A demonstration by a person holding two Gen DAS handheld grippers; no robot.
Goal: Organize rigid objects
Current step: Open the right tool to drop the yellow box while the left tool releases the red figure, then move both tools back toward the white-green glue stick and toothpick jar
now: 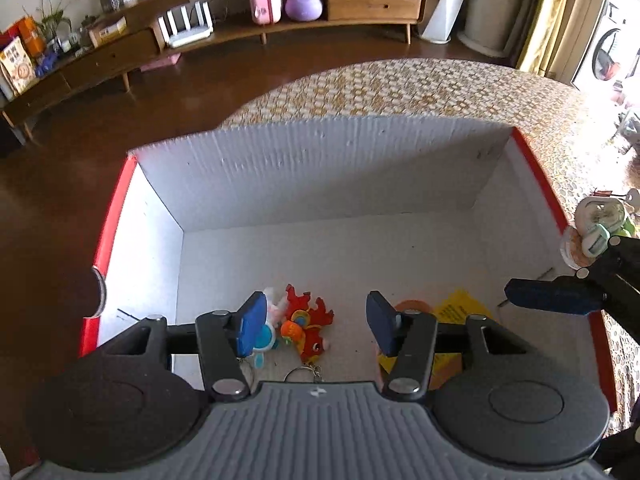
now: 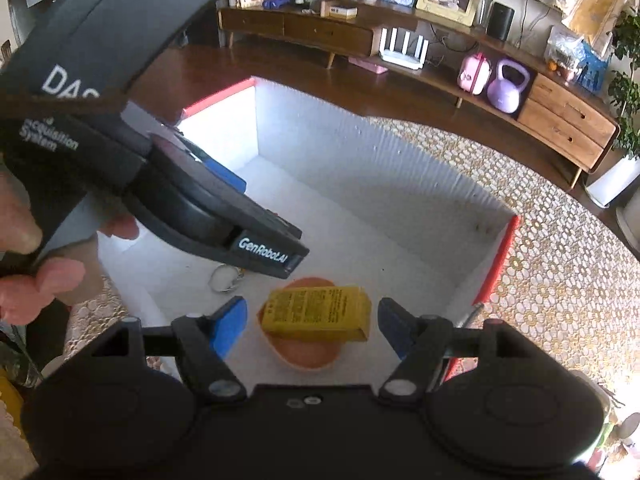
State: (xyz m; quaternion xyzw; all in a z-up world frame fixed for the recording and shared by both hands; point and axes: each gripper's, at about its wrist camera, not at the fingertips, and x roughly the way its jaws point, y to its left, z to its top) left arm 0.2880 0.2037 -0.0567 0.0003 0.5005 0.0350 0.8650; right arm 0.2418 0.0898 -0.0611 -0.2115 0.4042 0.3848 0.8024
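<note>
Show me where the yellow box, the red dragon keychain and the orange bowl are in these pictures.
yellow box (image 2: pixel 318 312): right wrist view, middle of its printed top face.
red dragon keychain (image 1: pixel 308 322): left wrist view, centre of its red body.
orange bowl (image 2: pixel 306 354): right wrist view, inner wall in front of the box.

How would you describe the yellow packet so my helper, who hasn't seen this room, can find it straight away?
Look into the white box with red edges on the patterned tablecloth. Near its right-hand wall sits an orange bowl, and the yellow packet lies flat across its top. It is the only rectangular, printed thing there; the red keychain toy lies apart to the left.
</note>
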